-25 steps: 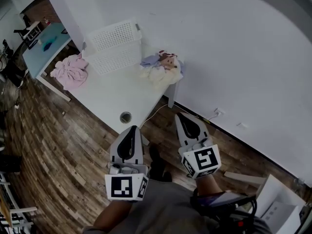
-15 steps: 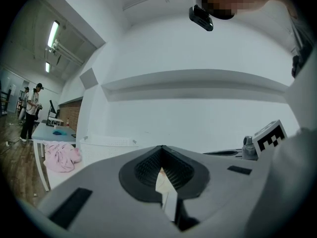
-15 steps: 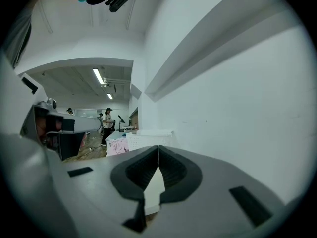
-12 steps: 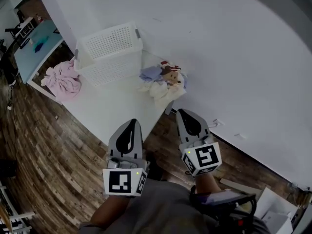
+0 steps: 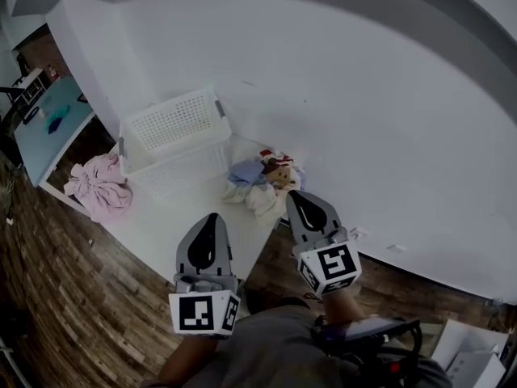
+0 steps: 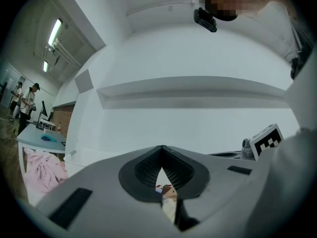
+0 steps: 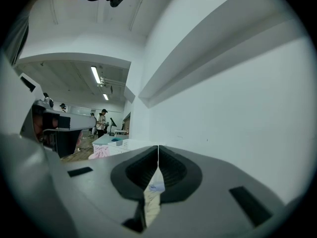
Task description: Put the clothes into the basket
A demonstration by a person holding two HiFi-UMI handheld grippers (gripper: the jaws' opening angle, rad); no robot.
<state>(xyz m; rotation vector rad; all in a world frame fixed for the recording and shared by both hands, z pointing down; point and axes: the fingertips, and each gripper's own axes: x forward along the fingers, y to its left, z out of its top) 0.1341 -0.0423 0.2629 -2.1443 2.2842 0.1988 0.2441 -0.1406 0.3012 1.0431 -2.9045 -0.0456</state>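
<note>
Clothes in a pale crumpled heap [image 5: 262, 186] lay just right of the white perforated plastic basket [image 5: 190, 168], a pink bundle [image 5: 101, 194] at its left; short of the basket, the left gripper [image 5: 210, 218] and right gripper [image 5: 294, 196] hung with jaws closed, empty, so they likely needed opening before descending.

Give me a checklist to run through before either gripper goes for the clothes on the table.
1. Basket upright on the table, top open, looks empty: ok.
2. Mixed clothes pile lies on the table beside the basket, ahead of both grippers: ok.
3. Left gripper jaws apart for a grasp: not ok, tips together, nothing held.
4. Right gripper jaws apart for a grasp: not ok, tips together, nothing held.
5. Pink clothes fully supported at the table's left edge: cannot tell.
</note>
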